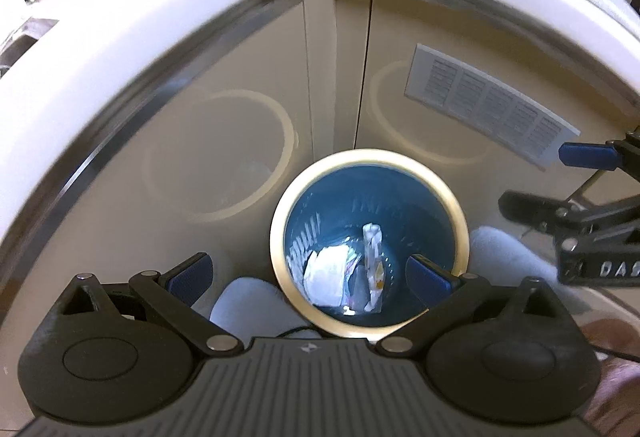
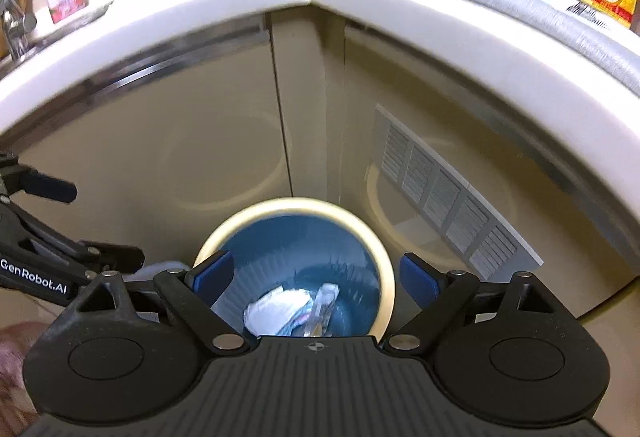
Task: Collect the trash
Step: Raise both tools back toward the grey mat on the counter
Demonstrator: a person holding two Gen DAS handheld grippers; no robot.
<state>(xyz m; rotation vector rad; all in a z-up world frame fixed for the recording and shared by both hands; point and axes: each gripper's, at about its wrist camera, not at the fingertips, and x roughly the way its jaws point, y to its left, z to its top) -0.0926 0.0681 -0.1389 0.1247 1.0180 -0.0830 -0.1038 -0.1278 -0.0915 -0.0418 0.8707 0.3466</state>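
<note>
Left gripper (image 1: 310, 275): black ribbed body, two round side discs, linked black arms with silver rivets, blue finger pads (image 1: 191, 279). Right gripper (image 2: 316, 279): same build, blue pads (small crosshair mark on the ribbed top). White "GenRobot.AI" lettering on the side.

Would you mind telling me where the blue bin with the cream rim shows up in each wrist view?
Left wrist: blue bin sits lower centre, right of middle, its rim behind the left gripper.
Right wrist: bin sits bottom centre, between the right gripper fingers.
Shared landmark: grey vent grille, right of the bin.
</note>
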